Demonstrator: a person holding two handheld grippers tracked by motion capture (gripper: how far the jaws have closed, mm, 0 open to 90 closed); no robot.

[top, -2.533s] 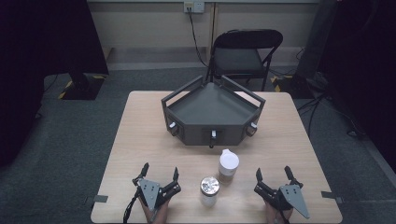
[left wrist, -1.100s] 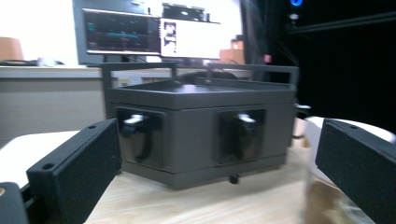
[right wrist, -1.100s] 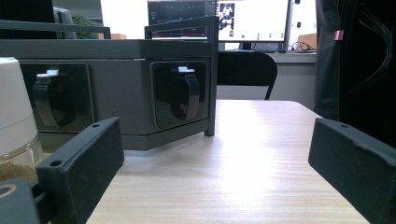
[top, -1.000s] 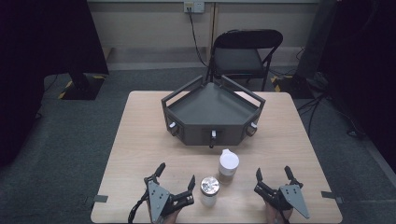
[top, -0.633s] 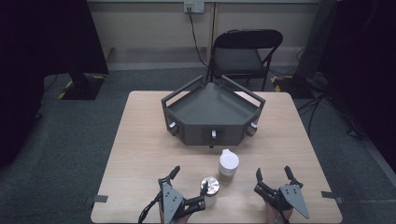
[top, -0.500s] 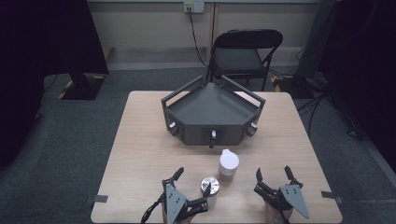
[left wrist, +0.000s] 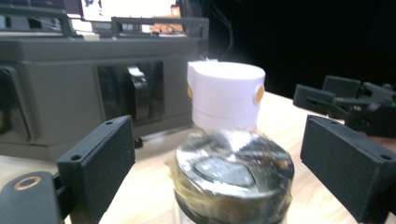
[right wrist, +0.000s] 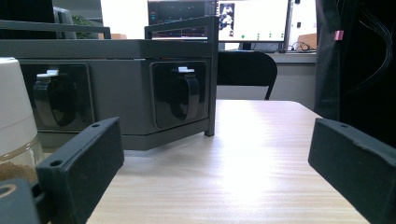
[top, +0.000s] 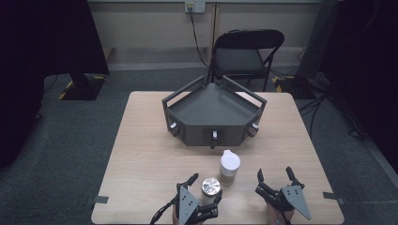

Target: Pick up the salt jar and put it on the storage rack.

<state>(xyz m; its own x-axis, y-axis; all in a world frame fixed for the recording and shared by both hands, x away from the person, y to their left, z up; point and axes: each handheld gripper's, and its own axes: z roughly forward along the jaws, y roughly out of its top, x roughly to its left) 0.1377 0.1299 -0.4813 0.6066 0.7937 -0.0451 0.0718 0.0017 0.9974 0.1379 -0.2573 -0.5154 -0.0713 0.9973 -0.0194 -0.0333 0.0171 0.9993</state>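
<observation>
Jar [top: 211,186] with a silvery foil-covered top stands near the desk's [top: 141,154] front edge, just beside a white-capped bottle [top: 229,165]. Left claw [left wrist: 224,186] straddles it, jaws just closing in, pads not yet touching. Likely glass: rigid, smooth, slippery; grip the body below the crinkly top. Right claw [top: 276,180] rests wide open, empty.

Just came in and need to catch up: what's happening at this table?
A person holds a gripper in each hand at a wooden table. The left gripper has reached around a foil-topped jar and its jaws have just been closing, though the pads are not yet on it. A white-capped jar stands just behind, in front of a grey tray. The right gripper rests open with nothing between its jaws.
</observation>
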